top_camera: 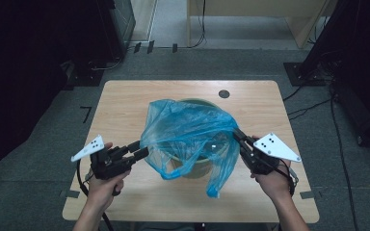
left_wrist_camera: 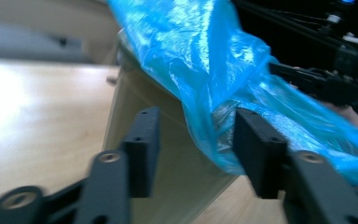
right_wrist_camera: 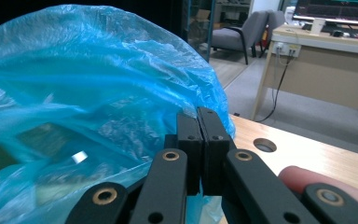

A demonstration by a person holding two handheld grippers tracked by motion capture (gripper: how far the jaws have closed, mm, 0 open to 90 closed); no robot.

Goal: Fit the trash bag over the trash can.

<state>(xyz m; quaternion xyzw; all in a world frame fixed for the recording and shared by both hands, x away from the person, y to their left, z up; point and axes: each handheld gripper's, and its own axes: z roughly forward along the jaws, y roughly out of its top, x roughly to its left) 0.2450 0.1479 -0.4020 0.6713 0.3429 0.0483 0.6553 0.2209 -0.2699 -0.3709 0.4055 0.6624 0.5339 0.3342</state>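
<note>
A thin blue plastic bag [top_camera: 192,130] is draped over a pale green bin [top_camera: 200,167] in the middle of the wooden table [top_camera: 125,106]. My left gripper [top_camera: 142,150] sits at the bag's left edge. In the left gripper view my left gripper [left_wrist_camera: 198,135] is open, with the bin's wall [left_wrist_camera: 135,93] between the jaws and the bag [left_wrist_camera: 205,56] brushing the right finger [left_wrist_camera: 256,149]. My right gripper [top_camera: 236,134] is at the bag's right side. My right gripper [right_wrist_camera: 198,116] has its jaws pressed together, pinching the bag [right_wrist_camera: 74,93], which stretches taut toward it.
A round hole [top_camera: 224,94] is set in the table's far edge. Dark equipment stands on the floor at both sides, with cables [top_camera: 313,103] trailing on the right. A wooden desk [right_wrist_camera: 326,60] and a grey chair [right_wrist_camera: 242,32] stand beyond the table.
</note>
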